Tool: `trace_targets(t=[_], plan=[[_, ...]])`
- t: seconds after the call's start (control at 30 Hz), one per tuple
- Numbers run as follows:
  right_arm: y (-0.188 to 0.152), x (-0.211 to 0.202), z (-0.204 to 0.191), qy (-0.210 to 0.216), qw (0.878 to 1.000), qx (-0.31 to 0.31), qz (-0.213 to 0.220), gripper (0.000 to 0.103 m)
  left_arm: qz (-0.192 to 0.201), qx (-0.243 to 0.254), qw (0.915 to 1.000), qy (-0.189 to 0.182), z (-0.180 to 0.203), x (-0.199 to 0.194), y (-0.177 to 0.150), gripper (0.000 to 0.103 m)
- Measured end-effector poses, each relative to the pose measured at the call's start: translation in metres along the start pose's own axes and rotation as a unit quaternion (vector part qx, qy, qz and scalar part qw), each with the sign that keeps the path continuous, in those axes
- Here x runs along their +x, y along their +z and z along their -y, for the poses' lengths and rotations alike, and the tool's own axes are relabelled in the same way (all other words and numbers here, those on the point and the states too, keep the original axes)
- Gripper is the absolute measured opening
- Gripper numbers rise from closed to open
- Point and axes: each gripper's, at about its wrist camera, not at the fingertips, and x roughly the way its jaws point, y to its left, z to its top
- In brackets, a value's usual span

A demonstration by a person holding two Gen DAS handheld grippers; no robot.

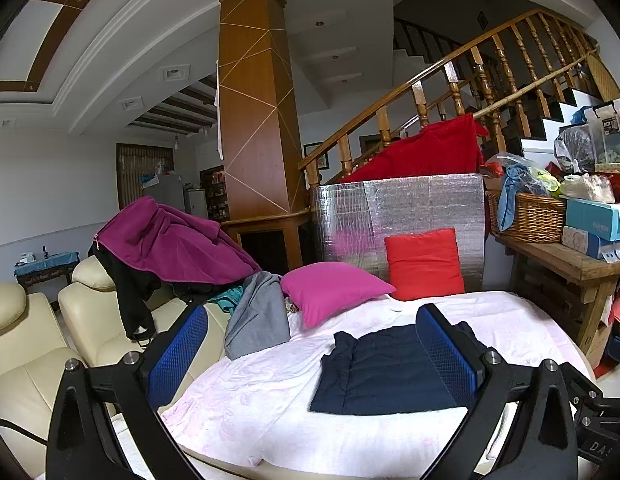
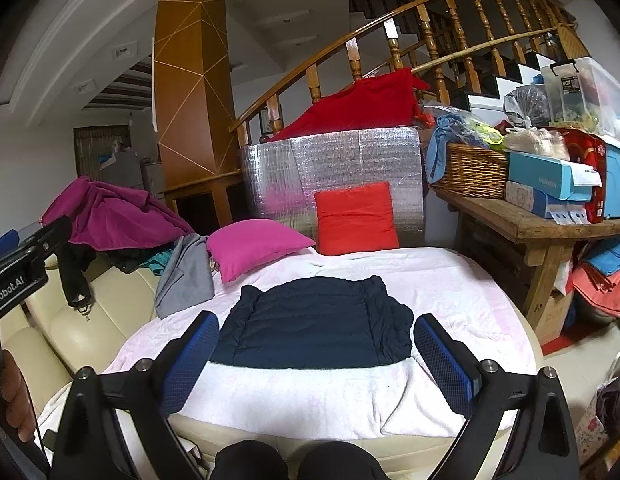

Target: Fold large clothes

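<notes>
A navy padded garment point(image 1: 384, 372) point(image 2: 318, 324) lies folded into a flat rectangle on a pale pink sheet point(image 1: 270, 400) point(image 2: 350, 396) spread over a cream sofa seat. My left gripper point(image 1: 314, 344) is open and held above the sheet, its right blue pad overlapping the garment's right edge in the view. My right gripper point(image 2: 316, 356) is open too, raised in front of the garment's near edge, with nothing between its blue pads. The left gripper's black body point(image 2: 18, 264) shows at the left edge of the right wrist view.
A grey garment point(image 1: 258, 316) point(image 2: 186, 280), a magenta cushion point(image 1: 334, 290) point(image 2: 258, 246) and a red cushion point(image 1: 424, 264) point(image 2: 356, 218) sit at the back. A purple jacket point(image 1: 170, 240) point(image 2: 110, 216) drapes the sofa back. A cluttered wooden table point(image 1: 566, 264) point(image 2: 526, 224) stands right. The person's knees point(image 2: 298, 462) are below.
</notes>
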Motion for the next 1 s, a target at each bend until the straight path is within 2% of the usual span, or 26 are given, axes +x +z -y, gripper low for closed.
trace_targets(t=[0.63,1.0], plan=[[0.002,0.012,-0.001,0.003,1.0,-0.004,-0.009,0.1,-0.008,0.001,1.0,-0.003,-0.009,0.006,-0.003,0.103],[0.013,0.043,-0.013,0.005,1.0,-0.013,-0.02,0.1,-0.018,-0.007,0.9998,-0.006,-0.014,0.036,-0.001,0.103]])
